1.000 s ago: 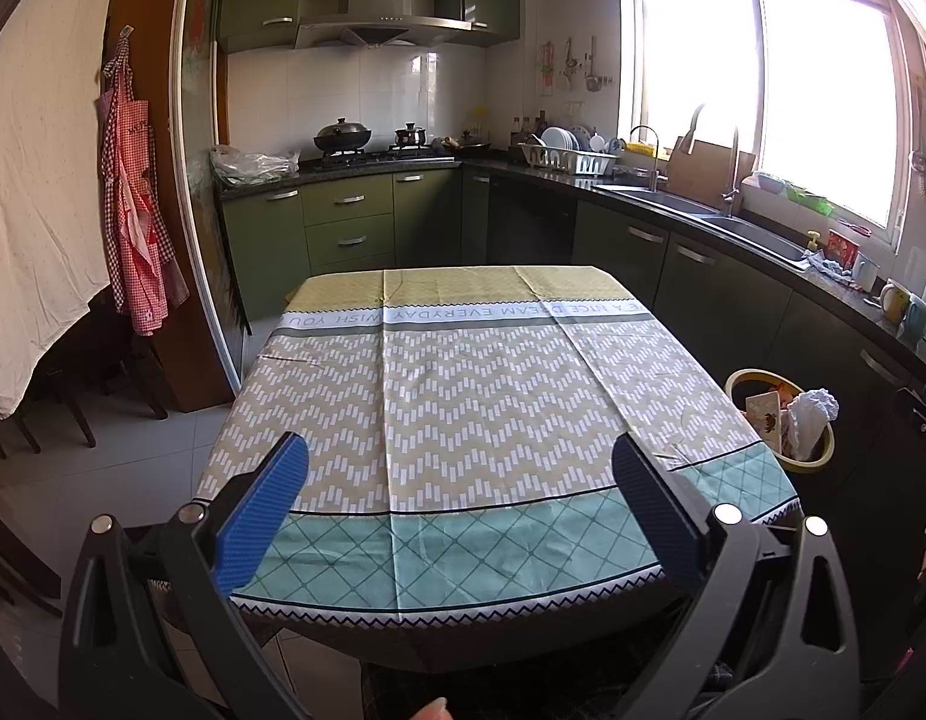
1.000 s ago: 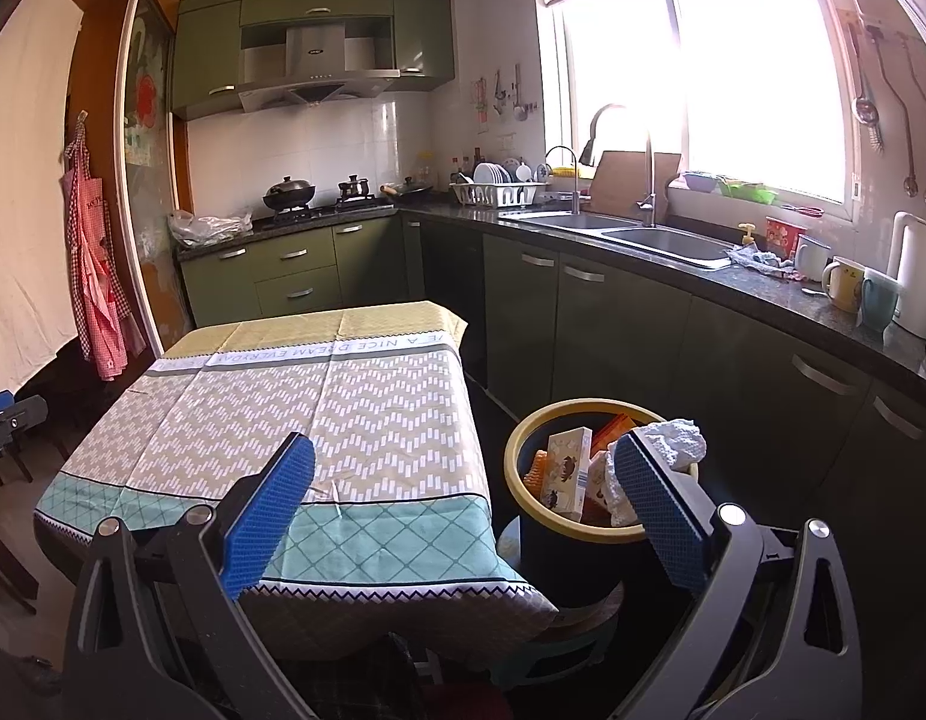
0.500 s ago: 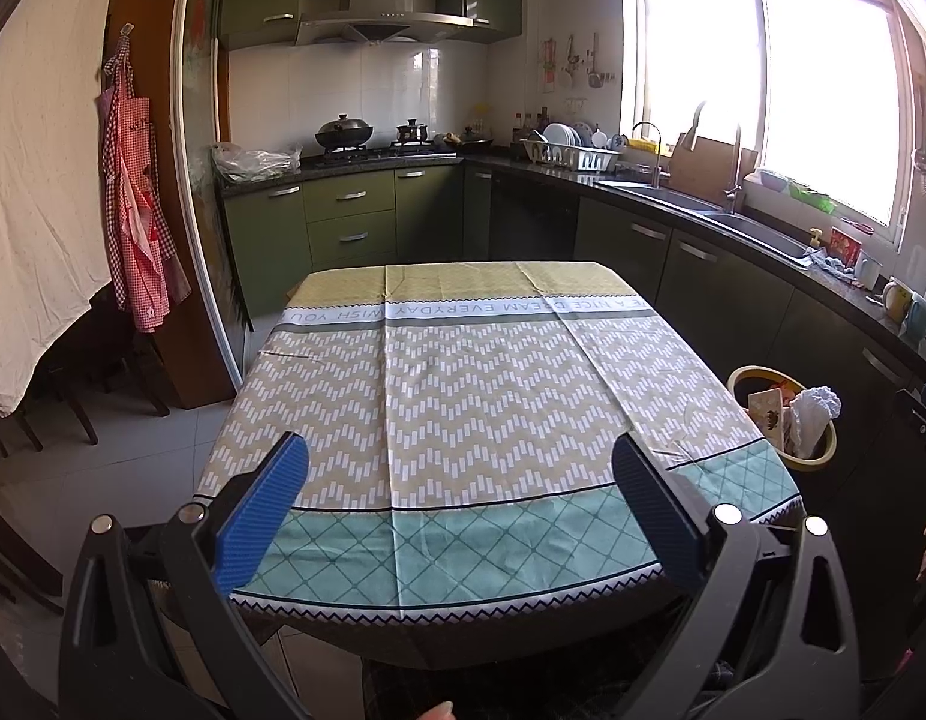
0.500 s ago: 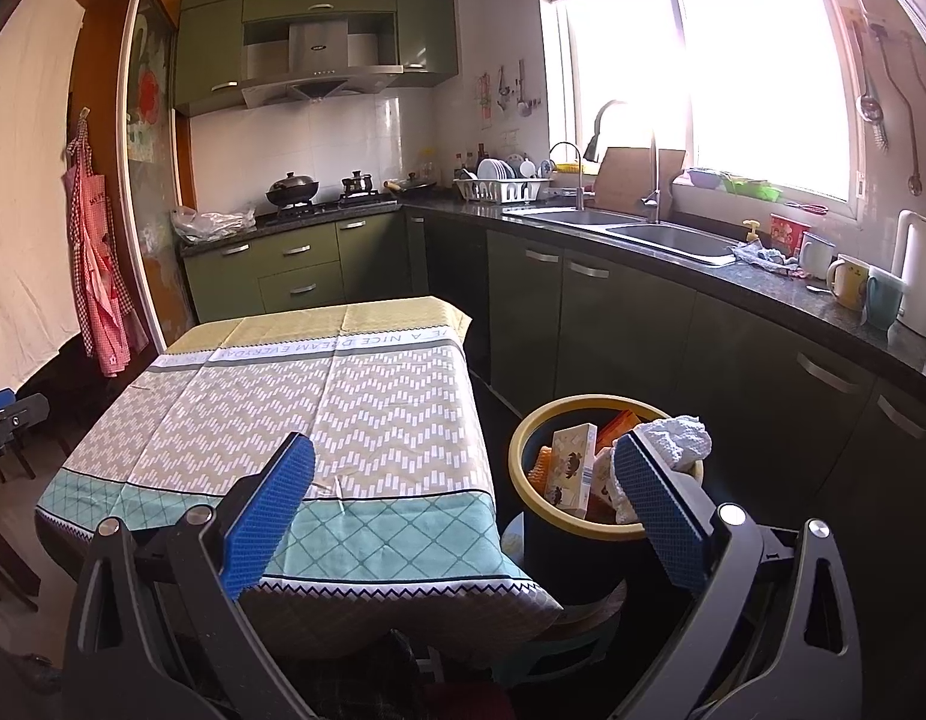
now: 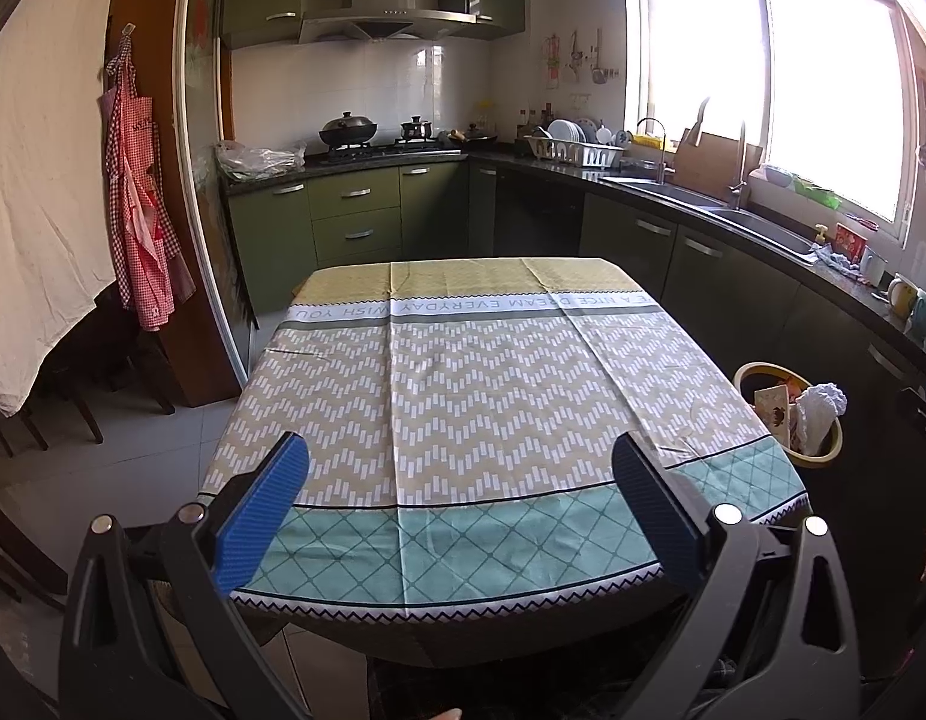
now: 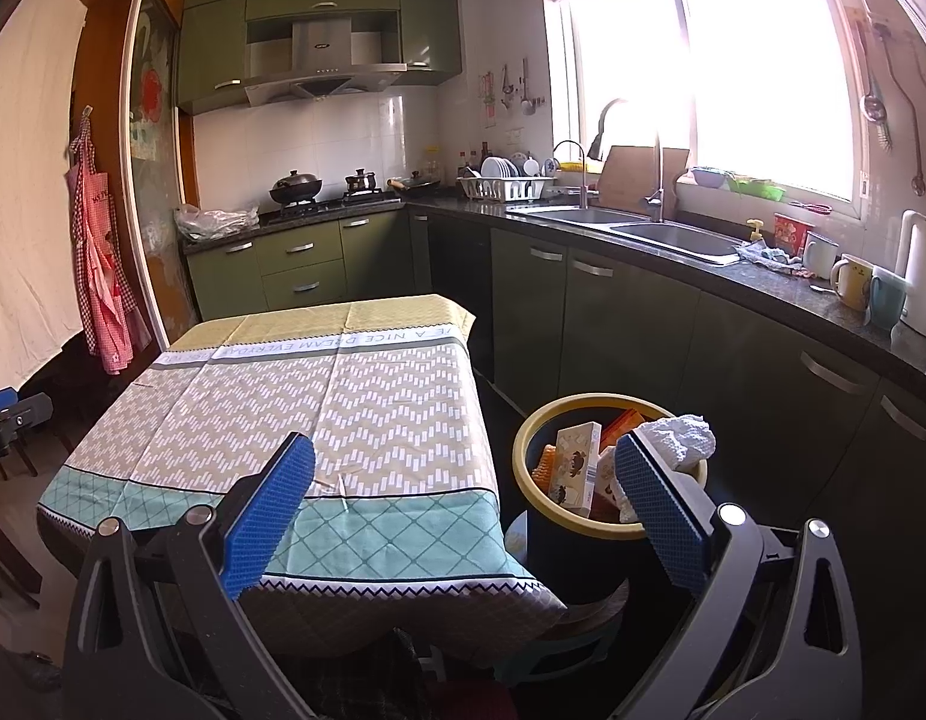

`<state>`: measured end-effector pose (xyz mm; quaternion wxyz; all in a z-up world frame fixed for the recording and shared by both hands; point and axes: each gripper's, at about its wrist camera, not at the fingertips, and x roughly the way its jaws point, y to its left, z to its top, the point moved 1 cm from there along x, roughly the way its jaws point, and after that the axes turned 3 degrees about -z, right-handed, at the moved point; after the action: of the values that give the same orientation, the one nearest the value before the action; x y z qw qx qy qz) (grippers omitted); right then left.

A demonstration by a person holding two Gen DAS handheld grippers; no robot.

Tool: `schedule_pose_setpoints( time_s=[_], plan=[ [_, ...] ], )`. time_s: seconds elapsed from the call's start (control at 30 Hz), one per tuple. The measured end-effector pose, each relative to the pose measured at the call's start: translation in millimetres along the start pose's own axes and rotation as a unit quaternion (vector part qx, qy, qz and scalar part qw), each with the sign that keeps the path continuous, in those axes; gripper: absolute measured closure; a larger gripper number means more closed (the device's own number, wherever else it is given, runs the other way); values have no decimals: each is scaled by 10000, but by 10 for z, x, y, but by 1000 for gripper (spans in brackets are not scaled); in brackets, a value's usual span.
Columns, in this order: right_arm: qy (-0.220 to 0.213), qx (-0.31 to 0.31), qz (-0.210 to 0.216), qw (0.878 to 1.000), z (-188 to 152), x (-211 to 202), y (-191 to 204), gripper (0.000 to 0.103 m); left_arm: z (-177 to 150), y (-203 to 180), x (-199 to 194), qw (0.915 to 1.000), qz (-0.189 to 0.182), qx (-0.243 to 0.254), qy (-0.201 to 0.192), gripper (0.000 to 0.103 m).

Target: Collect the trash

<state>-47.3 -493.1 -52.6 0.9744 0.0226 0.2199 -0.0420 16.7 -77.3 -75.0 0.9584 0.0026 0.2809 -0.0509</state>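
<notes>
A yellow-rimmed dark trash bin (image 6: 526, 468) stands on the floor right of the table; it also shows in the left wrist view (image 5: 823, 456). It holds a white carton (image 6: 574, 465), an orange packet (image 6: 622, 423) and crumpled white paper (image 6: 682, 438). My right gripper (image 6: 463, 510) is open and empty, held near the table's front right corner, with its right finger in front of the bin. My left gripper (image 5: 460, 507) is open and empty above the table's near edge. The table (image 5: 463, 396) bears a patterned cloth with nothing on it.
Green cabinets with a dark counter (image 6: 763, 294) run along the back and right, with a sink (image 6: 673, 237), mugs (image 6: 853, 282), a dish rack (image 6: 505, 186) and a stove with pots (image 5: 373, 138). A red apron (image 5: 139, 192) hangs on the left wall. Chairs (image 5: 73, 384) stand at the left.
Both grippers have drifted slightly; the right view has pulled back a little from the bin. Both stay open and empty.
</notes>
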Motion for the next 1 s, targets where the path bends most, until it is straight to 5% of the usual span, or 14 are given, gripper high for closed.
schedule_pose_setpoints(
  time_s=[0.7,0.87,1.0],
  plan=[
    [66,-8,57,10000,-25,38,24,4,-2,-43,-25,9996,-25,223,-171,9],
    [71,-9,67,10000,-25,40,28,4,8,-35,-1,9989,372,220,-161,8],
    [74,2,66,10000,-36,47,23,4,21,45,4,9996,265,54,-123,8]
  ],
)
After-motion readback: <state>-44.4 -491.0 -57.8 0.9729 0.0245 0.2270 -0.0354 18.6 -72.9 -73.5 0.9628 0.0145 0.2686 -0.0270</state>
